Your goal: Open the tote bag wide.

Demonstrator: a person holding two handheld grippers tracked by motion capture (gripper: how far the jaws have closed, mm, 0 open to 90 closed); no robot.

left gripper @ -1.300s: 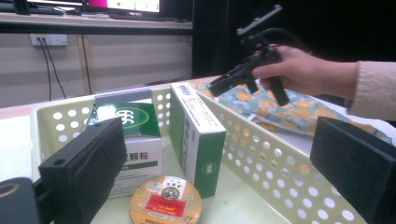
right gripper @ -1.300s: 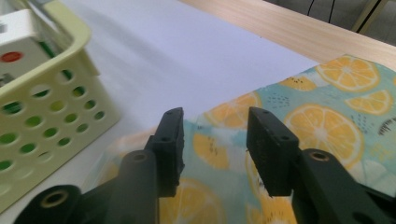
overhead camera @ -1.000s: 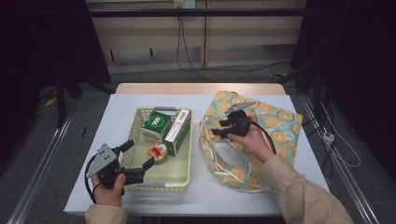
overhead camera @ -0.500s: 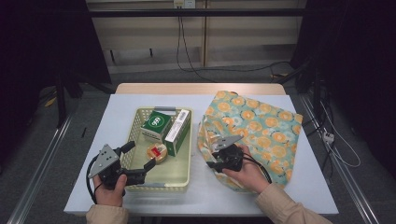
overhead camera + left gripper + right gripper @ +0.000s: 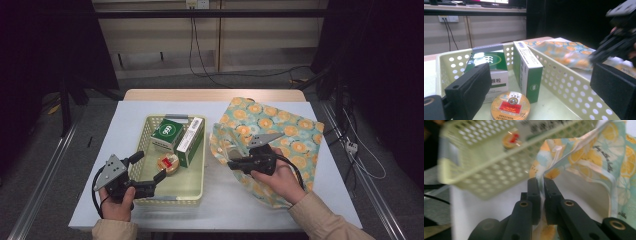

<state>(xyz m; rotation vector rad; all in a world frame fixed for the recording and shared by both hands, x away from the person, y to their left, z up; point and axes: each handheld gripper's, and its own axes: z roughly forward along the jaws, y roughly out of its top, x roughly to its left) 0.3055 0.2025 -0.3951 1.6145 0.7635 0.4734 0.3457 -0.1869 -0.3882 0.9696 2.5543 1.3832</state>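
The right gripper [image 5: 235,163] has just been closing its jaws, now clamped on the edge of the orange-and-teal citrus-print fabric bag [image 5: 280,135], which lies on the white bench [image 5: 130,120] beside the pale green perforated plastic basket [image 5: 197,187]; the left gripper [image 5: 150,175] hovers over the basket's near end, jaws apart, holding nothing.

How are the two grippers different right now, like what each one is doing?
The right gripper is shut on the edge of the orange-print bag, lifting it beside the basket; its jaws have just been closing. The left gripper stands open and grips nothing.
The left gripper's jaws reach over the basket's near end by the round tin; the right gripper is off the basket's right side.
Both are black, two-jawed and hand-held.
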